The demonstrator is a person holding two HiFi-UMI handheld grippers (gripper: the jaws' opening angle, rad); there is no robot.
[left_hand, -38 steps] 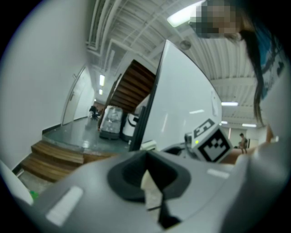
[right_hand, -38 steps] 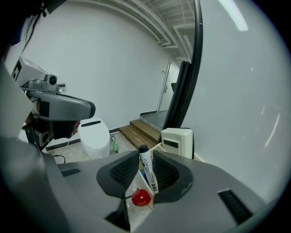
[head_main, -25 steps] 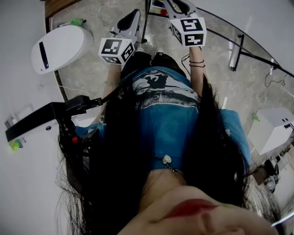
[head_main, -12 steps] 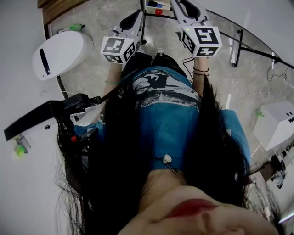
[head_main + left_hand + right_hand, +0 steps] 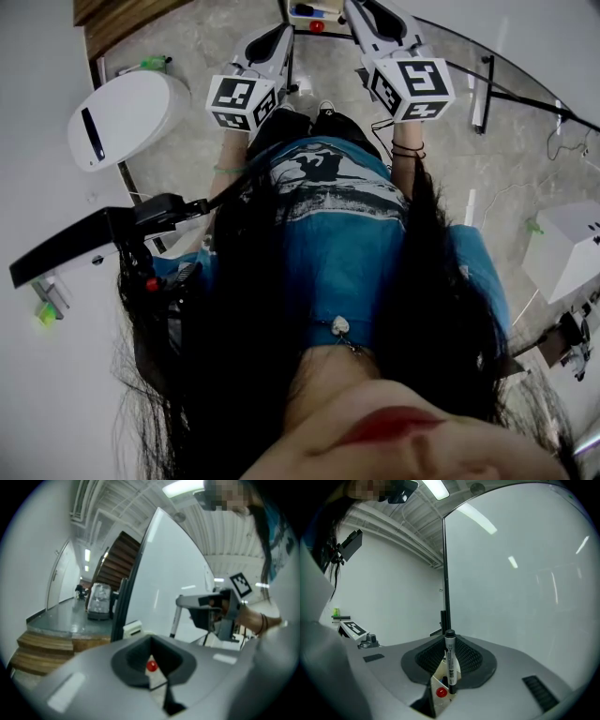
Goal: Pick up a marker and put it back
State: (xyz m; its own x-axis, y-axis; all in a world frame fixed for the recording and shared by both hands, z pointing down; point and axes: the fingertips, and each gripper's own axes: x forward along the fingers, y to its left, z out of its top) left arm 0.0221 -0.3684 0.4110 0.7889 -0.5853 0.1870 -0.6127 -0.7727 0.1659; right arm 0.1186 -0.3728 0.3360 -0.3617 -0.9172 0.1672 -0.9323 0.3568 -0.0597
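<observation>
Where the head view looks down over long dark hair and a blue shirt (image 5: 342,244), both tools are held out ahead of the person: the left gripper (image 5: 270,42) and the right gripper (image 5: 373,21), each with its marker cube nearest the camera. Between their far ends, at the top edge, sits a small white holder (image 5: 302,13) with a red ball (image 5: 319,25) just beside it. A white rounded device (image 5: 127,117) stands to the left and a white box (image 5: 562,262) to the right, both well apart from the grippers.

From the left gripper view, the jaws stand together with nothing between them – only the red ball and a corner of the white holder show through the slot below the dark pads. The right gripper appears off to the side, held by a hand (image 5: 251,619) with a bracelet on the wrist, in front of a large white panel (image 5: 164,583).

From the right gripper view, the jaws are clamped on a marker (image 5: 450,660). It stands upright between the ribbed pads, dark cap on top, its lower end just beside the red ball and the holder.
</observation>
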